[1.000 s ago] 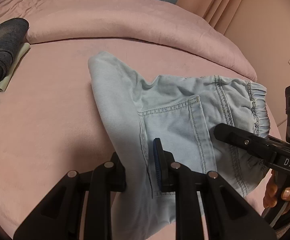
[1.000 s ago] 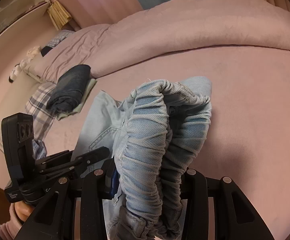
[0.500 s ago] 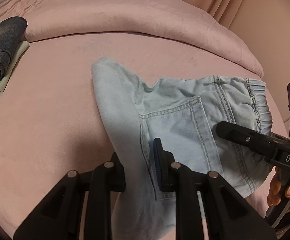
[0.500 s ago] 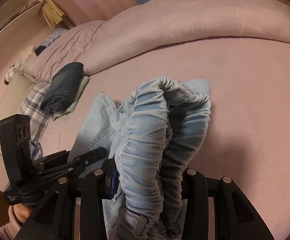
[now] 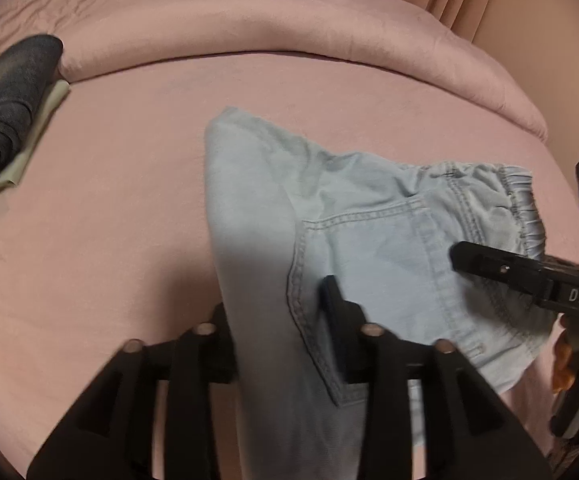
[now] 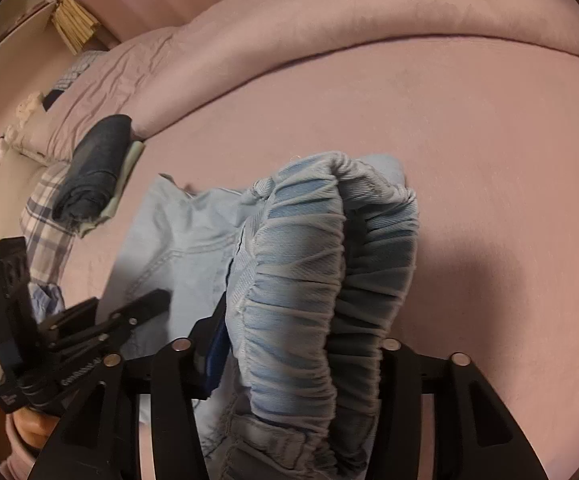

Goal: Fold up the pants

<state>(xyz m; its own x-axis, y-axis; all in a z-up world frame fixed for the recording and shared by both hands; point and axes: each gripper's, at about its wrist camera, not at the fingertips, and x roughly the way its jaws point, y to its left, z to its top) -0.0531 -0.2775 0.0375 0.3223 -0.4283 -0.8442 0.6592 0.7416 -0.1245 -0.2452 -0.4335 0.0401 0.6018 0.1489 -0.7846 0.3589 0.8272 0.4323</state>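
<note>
Pants (image 5: 369,236), light blue denim, lie partly raised on the pink bed (image 5: 129,184), occupying the centre to 4 o'clock of the left wrist view; one end reaches toward 12 o'clock, back pocket (image 5: 373,256) faces up, elastic waistband (image 5: 523,208) sits at 3 o'clock

Left gripper (image 5: 277,320): jaws clenched on a fold of the pants beside the pocket seam; cloth runs down between the fingers toward 6 o'clock

Right gripper (image 6: 301,344): jaws clamped on the bunched waistband (image 6: 309,280), which arches up from between the fingers toward 12 o'clock in the right wrist view. The same gripper enters the left wrist view from 3 o'clock, one finger (image 5: 501,268) lying over the denim by the waistband

Dark folded garment (image 5: 5,108) rests on a pale cloth (image 5: 33,136) at 9–10 o'clock, well apart from the pants. Rolled pink duvet (image 5: 289,20) spans 12 o'clock. Plaid fabric (image 6: 45,216) at 9 o'clock in the right wrist view
</note>
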